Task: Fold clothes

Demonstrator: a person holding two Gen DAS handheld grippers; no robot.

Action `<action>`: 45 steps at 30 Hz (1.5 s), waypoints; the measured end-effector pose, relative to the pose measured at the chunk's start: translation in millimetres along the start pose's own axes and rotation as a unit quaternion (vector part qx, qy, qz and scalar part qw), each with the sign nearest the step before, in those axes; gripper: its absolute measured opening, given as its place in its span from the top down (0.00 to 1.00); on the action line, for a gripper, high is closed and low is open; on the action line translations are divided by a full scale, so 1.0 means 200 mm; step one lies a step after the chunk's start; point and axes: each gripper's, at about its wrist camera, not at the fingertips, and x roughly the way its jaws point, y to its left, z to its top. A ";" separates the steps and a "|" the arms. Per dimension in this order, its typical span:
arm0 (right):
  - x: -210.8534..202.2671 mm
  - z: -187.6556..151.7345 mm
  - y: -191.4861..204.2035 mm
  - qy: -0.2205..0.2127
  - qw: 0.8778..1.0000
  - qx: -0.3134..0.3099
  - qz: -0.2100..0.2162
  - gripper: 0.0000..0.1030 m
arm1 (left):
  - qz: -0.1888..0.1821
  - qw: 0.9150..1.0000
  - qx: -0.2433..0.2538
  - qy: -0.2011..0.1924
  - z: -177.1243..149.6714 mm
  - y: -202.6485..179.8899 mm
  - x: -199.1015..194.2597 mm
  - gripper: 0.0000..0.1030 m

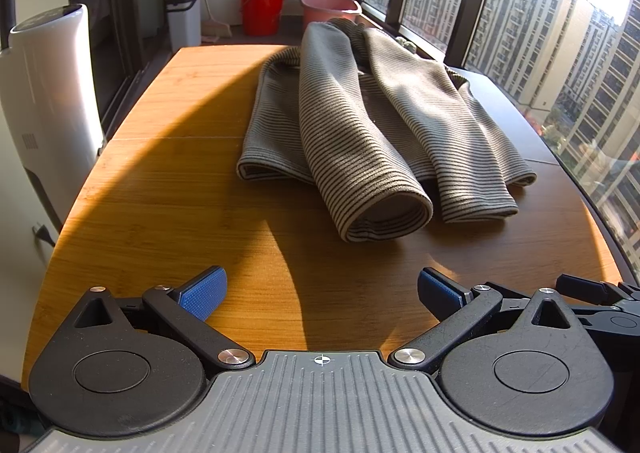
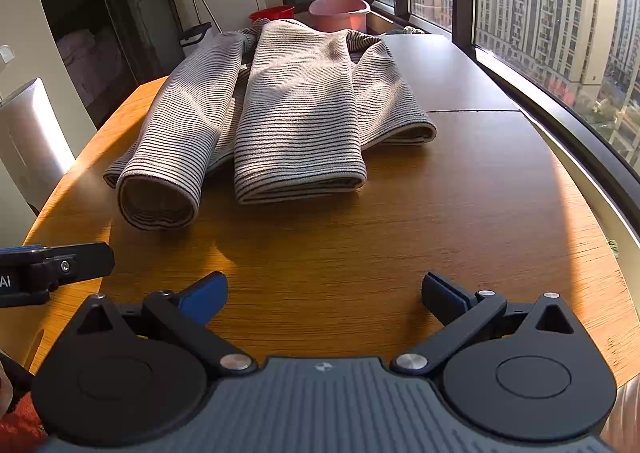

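Striped top [image 1: 360,125] partly folded on the wooden table [image 1: 168,189]; both of your grippers empty, well short of it.

Both sleeves lie folded in over the body; judged remaining: the crosswise fold of hem to collar. Your left gripper [image 1: 320,293] and right gripper [image 2: 324,293] have fingers spread apart, holding nothing. Bare wood lies between you and the cuffs. Window side is tight; the white appliance [image 1: 52,93] stands just off the left edge.
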 end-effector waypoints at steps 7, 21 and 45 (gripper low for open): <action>0.00 0.00 0.00 0.000 1.000 0.000 0.000 0.00 | 0.000 1.000 0.000 0.000 0.00 0.00 0.00 0.00; -0.01 -0.01 0.00 0.000 1.000 -0.001 0.000 0.00 | -0.001 1.000 -0.001 0.001 -0.01 0.00 0.00 0.00; 0.09 0.23 -0.02 -0.027 0.999 -0.001 0.019 0.00 | -0.068 0.998 0.010 -0.008 0.17 0.05 0.10 0.00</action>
